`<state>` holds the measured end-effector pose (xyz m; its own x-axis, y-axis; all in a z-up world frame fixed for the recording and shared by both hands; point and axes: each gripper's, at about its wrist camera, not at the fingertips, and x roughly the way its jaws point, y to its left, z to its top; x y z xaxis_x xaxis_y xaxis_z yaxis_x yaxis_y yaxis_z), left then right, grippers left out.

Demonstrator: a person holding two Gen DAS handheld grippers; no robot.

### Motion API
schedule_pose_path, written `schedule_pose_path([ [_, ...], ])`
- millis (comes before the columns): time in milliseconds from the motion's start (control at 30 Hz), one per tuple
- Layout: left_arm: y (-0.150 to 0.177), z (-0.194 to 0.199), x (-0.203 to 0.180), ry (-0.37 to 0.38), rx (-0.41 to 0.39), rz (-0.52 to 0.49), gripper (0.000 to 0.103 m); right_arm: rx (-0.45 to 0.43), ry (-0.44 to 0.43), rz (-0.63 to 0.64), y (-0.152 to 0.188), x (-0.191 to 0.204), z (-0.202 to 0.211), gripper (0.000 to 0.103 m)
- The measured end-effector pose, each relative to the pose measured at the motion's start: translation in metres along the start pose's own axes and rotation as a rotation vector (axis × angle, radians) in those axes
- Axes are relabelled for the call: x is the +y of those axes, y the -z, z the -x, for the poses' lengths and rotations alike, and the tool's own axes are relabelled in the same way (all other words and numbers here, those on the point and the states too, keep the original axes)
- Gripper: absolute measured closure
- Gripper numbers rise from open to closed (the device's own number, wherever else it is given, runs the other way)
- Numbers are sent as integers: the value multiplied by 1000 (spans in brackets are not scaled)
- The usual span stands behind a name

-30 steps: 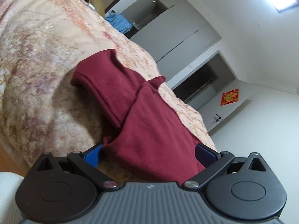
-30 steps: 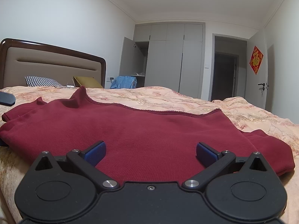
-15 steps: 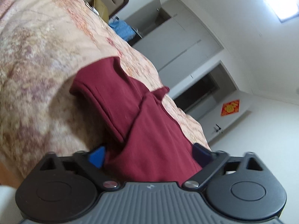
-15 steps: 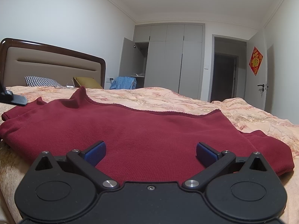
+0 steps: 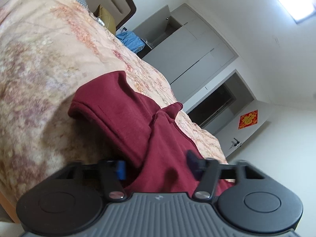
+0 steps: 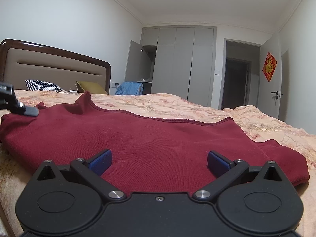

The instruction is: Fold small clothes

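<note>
A dark red sweater [image 6: 150, 136] lies spread on the floral bedspread [image 6: 177, 102], its near edge folded over. My right gripper [image 6: 159, 161] is open, level, with its blue fingers just over the sweater's near edge. My left gripper [image 5: 156, 165] is tilted and partly closed around the sweater's [image 5: 138, 122] folded left corner; cloth sits between the blue fingers, and I cannot tell whether they pinch it. Part of the left gripper [image 6: 17, 104] shows at the left edge of the right wrist view, above the sweater's sleeve.
A brown headboard [image 6: 55, 65], a checked pillow [image 6: 42, 85] and an olive cushion [image 6: 90, 86] are at the bed's head. A blue garment [image 6: 130, 87] lies by the open grey wardrobe [image 6: 177, 63]. A doorway [image 6: 237, 83] is to the right.
My left gripper's fingers have narrowed around the sweater's corner and the gripper has shifted, rising into the right wrist view. My right gripper has stayed still and open.
</note>
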<state>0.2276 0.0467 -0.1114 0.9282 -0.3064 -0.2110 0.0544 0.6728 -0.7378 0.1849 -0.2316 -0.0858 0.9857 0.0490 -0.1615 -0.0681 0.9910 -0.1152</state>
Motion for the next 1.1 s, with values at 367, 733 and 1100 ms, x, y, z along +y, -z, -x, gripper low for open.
schedule_pose_path([
  [367,-1,-1,-4,-37,15,-37,63,1,11,13,-1,3,1,0],
  [733,-1,0,-15,-101,19,-27,67,-7,13,22,-1,5,1,0],
  [1100,-8,-4,-100,-218,2,-310,84,73,-13,-14,-15,-8,0,0],
])
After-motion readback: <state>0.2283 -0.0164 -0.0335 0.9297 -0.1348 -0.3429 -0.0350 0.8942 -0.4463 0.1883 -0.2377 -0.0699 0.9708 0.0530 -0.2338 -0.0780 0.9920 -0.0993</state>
